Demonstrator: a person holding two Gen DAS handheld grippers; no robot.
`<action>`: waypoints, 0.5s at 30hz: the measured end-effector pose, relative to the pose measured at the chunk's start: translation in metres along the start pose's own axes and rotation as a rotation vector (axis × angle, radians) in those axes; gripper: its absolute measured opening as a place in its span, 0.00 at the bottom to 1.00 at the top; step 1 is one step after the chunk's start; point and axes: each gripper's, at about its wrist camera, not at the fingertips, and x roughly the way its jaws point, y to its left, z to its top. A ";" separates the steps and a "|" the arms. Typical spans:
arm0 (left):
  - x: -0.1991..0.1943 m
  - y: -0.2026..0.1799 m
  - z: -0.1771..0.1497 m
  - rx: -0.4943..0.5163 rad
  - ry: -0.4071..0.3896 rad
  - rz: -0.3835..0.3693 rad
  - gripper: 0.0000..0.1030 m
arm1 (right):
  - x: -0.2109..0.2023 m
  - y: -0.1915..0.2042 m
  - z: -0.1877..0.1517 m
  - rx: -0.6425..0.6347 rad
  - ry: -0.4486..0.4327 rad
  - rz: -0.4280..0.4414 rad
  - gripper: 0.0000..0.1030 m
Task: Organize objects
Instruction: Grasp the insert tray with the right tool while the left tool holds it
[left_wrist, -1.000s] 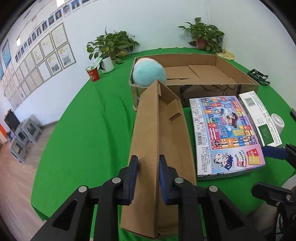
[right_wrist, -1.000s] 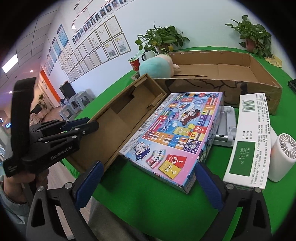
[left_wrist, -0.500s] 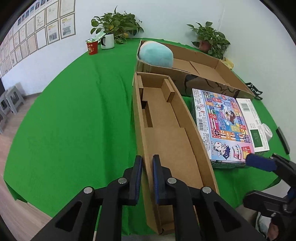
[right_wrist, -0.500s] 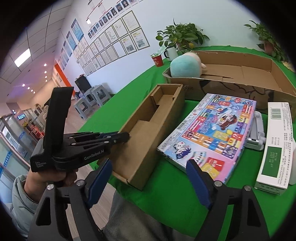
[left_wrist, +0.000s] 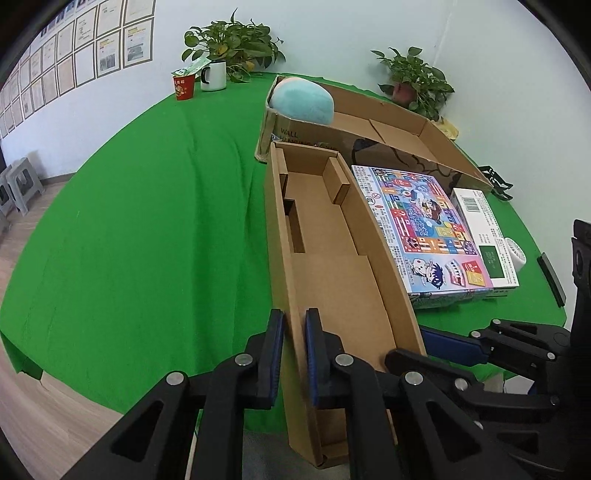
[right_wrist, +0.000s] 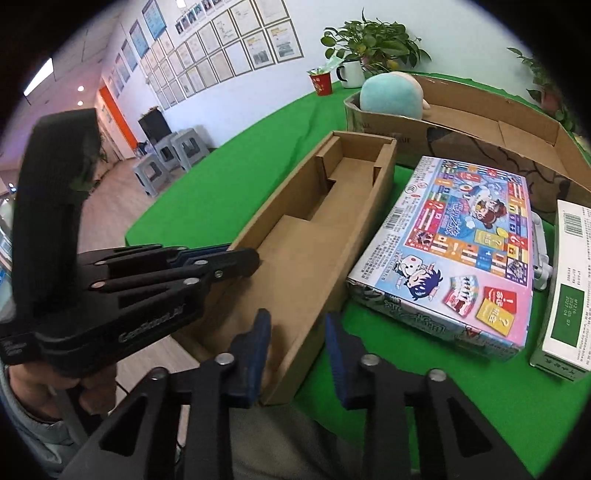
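A long, empty open cardboard box (left_wrist: 332, 258) lies on the green table, its near end past the table edge. My left gripper (left_wrist: 294, 343) is shut on the box's left wall near that end; the right wrist view shows it from the side (right_wrist: 236, 260). My right gripper (right_wrist: 297, 350) straddles the box's (right_wrist: 314, 229) right wall at the near corner. Its jaws are closing, and a gap still shows between the pads and the wall. A colourful board game box (left_wrist: 424, 229) lies flat just right of the cardboard box.
A white and green carton (left_wrist: 484, 236) and a small white fan (left_wrist: 515, 254) lie right of the game box. Behind stands a big cardboard tray (left_wrist: 406, 125) with a teal plush (left_wrist: 303, 99). A red cup (left_wrist: 183, 86), a mug (left_wrist: 213, 75) and potted plants stand at the back.
The long box, tilted on its side a second ago, now lies flat. My right gripper has moved left from the game box to the long box's near corner and narrowed its jaws.
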 end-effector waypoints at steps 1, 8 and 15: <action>-0.001 -0.001 -0.002 0.003 -0.002 0.005 0.09 | 0.001 0.000 -0.001 0.002 0.003 -0.015 0.19; -0.009 -0.002 -0.009 0.018 -0.004 0.020 0.09 | 0.004 0.000 0.000 0.026 -0.008 -0.052 0.17; -0.013 -0.005 -0.012 0.035 -0.011 0.037 0.09 | 0.004 -0.003 0.000 0.041 -0.010 -0.055 0.15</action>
